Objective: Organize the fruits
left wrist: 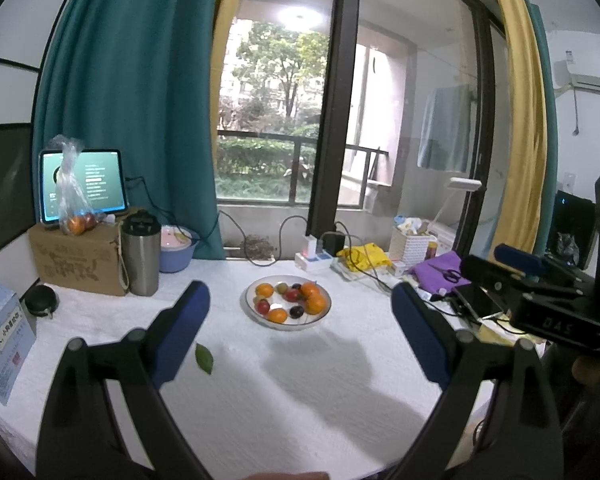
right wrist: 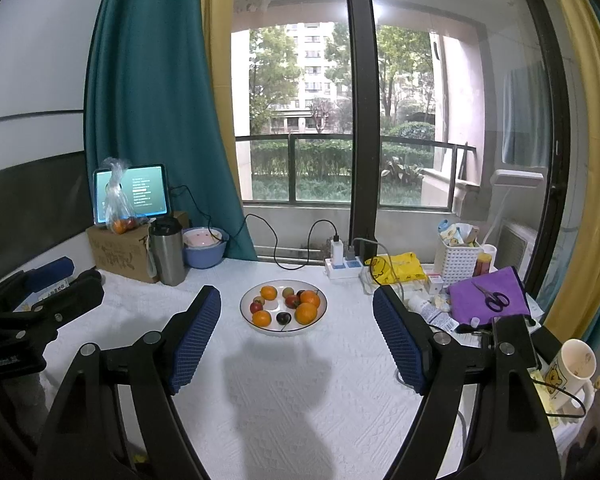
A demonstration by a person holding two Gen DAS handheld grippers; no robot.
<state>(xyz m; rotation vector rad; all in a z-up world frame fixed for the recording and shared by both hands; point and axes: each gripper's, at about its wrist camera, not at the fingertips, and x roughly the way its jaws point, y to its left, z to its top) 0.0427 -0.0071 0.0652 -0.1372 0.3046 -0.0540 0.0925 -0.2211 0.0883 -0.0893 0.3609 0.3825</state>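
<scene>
I cannot read the text on the tablet (right wrist: pixel 132 191); a plastic bag (right wrist: pixel 118 200) covers part of its screen. The small dark fruits on the plate (right wrist: pixel 247 317) are too small to name. The box (left wrist: pixel 2 344) at the near left is cut off by the edge. My left tongs (right wrist: pixel 56 276) show only partly in the right view.

Glossy white ceramic plate (right wrist: pixel 247 314) with thin dark rim; smooth, shiny oranges (right wrist: pixel 306 313) and plums (right wrist: pixel 283 318); matt quilted white cloth on table (right wrist: pixel 300 392); brushed metal flask (right wrist: pixel 168 256) far left; rough brown cardboard box (right wrist: pixel 116 256); crinkled clear plastic bag (right wrist: pixel 118 196); fuzzy purple towel (right wrist: pixel 484 300); ribbed blue rubbery pads (right wrist: pixel 196 340).
</scene>
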